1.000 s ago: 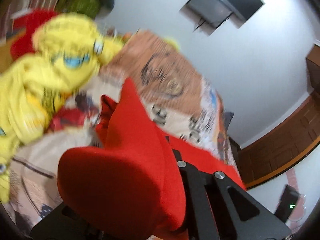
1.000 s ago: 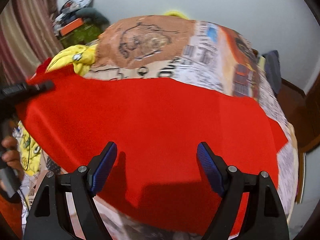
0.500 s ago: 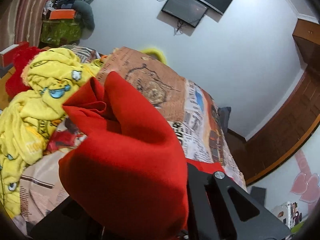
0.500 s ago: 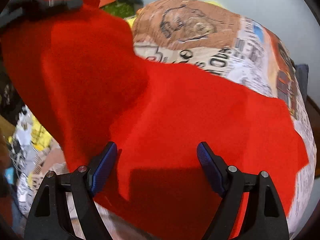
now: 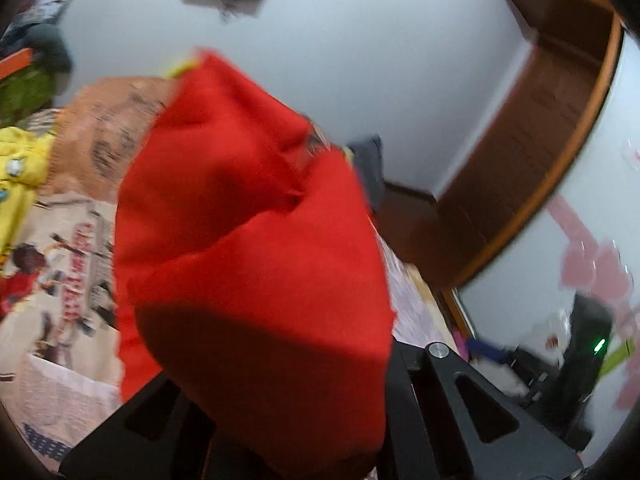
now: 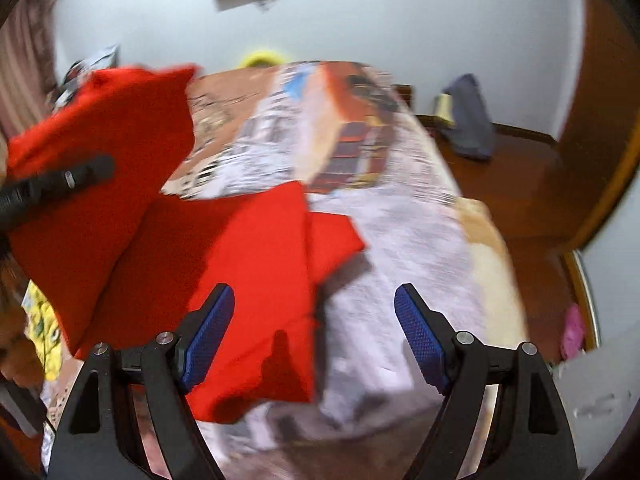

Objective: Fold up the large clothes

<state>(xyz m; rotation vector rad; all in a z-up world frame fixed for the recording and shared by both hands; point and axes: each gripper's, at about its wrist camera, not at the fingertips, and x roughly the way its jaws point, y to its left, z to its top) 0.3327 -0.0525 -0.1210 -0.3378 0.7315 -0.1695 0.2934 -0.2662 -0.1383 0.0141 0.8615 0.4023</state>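
Left gripper clamps a bunched edge of the red garment, lifting it above the printed bedspread; right gripper hangs with its blue pads spread wide and nothing between them.

Red cloth fills the centre of the left wrist view and hides that gripper's fingertips, with a yellow garment at the left edge and a wooden door frame at right. Seen from the right wrist, the garment lies partly on the bedspread at lower centre, while its raised part sits at upper left behind the dark bar of the left gripper. Both views are blurred.
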